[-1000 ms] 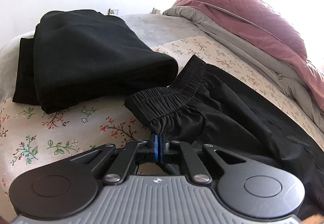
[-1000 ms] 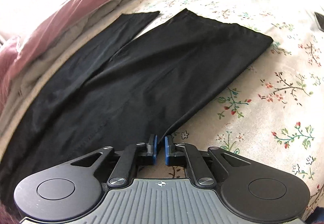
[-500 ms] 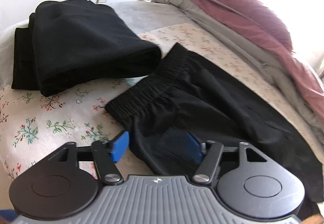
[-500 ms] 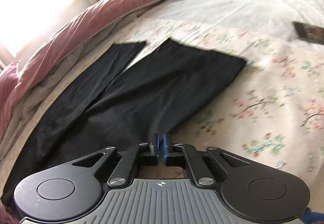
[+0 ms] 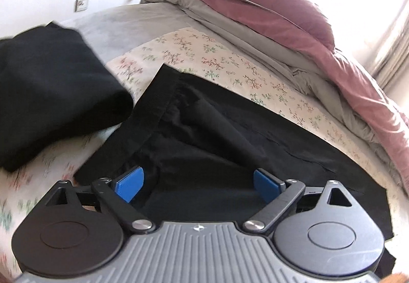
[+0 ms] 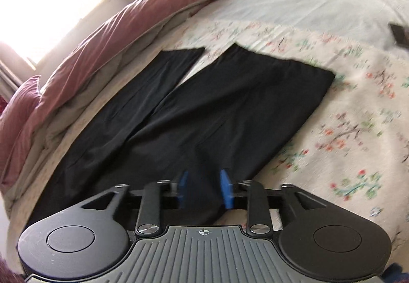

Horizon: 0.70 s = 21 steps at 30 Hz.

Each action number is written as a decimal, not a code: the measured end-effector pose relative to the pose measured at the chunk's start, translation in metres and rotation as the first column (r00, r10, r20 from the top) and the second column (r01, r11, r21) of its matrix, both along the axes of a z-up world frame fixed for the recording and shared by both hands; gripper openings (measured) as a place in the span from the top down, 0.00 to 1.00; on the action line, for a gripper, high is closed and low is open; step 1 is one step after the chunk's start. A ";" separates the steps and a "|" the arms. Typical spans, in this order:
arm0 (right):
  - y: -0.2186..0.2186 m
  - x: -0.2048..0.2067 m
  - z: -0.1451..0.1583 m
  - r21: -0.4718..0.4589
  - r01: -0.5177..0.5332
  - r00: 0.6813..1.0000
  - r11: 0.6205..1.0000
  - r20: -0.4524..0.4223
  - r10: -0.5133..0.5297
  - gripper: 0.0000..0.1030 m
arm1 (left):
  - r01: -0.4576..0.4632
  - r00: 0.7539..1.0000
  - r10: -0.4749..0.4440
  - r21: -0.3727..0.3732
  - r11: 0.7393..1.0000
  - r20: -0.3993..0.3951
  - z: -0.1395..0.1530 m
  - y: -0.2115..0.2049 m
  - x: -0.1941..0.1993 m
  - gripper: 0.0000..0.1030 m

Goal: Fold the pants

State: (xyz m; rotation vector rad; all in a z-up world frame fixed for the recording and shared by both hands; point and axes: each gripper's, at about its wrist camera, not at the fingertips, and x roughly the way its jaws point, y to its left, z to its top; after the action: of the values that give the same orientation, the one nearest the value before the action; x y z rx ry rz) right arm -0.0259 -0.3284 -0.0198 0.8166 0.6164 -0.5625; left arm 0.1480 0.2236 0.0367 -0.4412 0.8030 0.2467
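Black pants (image 5: 209, 134) lie spread flat on the floral bedsheet (image 5: 230, 58). Their elastic waistband (image 5: 150, 109) shows in the left wrist view, just ahead of my left gripper (image 5: 196, 184). That gripper's jaws are still opening, spread wide above the cloth with nothing pressed between the blue pads. In the right wrist view both legs of the pants (image 6: 194, 114) stretch away toward the hems, slightly splayed. My right gripper (image 6: 203, 187) hovers over the near leg's edge, jaws opening, with cloth below the gap but not pinched.
A folded black garment (image 5: 46, 93) sits left of the waistband. A maroon duvet (image 5: 268, 9) with grey bedding is heaped along the far side of the bed. A dark flat object (image 6: 400, 32) lies at the right edge of the sheet (image 6: 345, 129).
Both grippers let go of the pants: the left opened wide off the waistband, which now lies flat, and pulled back and up; the right began opening off the leg edge and lifted slightly.
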 end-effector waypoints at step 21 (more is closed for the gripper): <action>0.001 0.037 -0.015 0.038 -0.055 0.996 0.998 -0.064 0.058 0.66 | -0.073 0.982 0.092 0.123 0.990 -0.163 -0.084 0.030 0.157 0.68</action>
State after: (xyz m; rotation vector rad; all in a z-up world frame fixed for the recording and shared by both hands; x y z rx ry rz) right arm 0.0110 -0.3276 -0.0347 0.8151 0.7094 -0.5291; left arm 0.3049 0.2535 -0.0468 -0.3471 0.9310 0.4100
